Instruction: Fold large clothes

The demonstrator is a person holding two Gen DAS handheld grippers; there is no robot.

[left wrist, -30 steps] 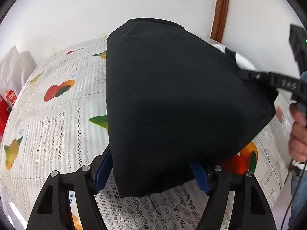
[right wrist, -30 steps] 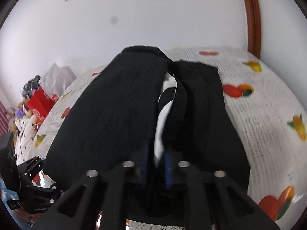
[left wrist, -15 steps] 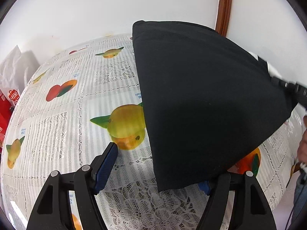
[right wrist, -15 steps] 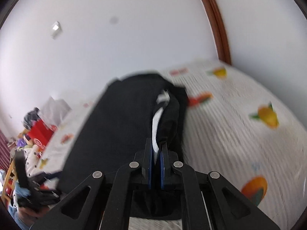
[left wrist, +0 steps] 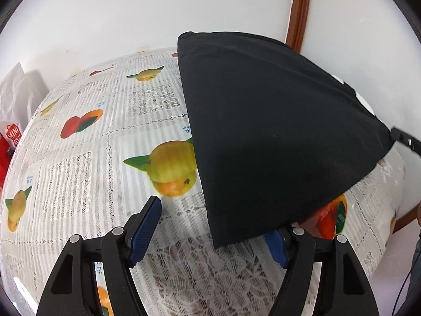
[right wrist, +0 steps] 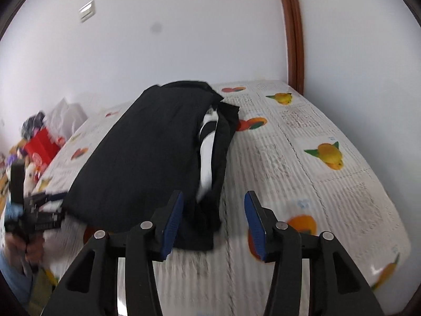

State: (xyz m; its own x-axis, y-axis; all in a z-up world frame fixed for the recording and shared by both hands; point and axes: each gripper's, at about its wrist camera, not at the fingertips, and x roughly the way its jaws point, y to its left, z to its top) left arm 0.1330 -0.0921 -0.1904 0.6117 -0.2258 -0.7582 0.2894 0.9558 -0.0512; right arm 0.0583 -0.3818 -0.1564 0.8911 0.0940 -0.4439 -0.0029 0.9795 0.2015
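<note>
1. The black garment [left wrist: 276,131] lies folded on the counter [left wrist: 79,184], which is covered with a white cloth printed with fruit pictures. The garment is the landmark for the places below.
2. In the right wrist view the garment [right wrist: 147,155] is a long dark bundle, and a white strip [right wrist: 206,147] shows in the fold along its right edge.
3. The left gripper [left wrist: 213,234] is at the near corner of the garment. Its jaws stand wide apart; the left blue pad is well clear of the cloth, and the right pad is partly hidden under the garment's corner, so nothing is clamped.
4. The right gripper [right wrist: 213,221] is at the near end of the garment. Its jaws are opening; the garment's near right edge lies between them, but the pads do not press on it.
5. Behind the garment there is a white wall [right wrist: 184,39] and a brown wooden frame [right wrist: 292,34].
6. Far to the left of the garment, beyond the counter, a red box [right wrist: 42,147] and a white bag [right wrist: 65,115] stand in a blurred pile of things.
</note>
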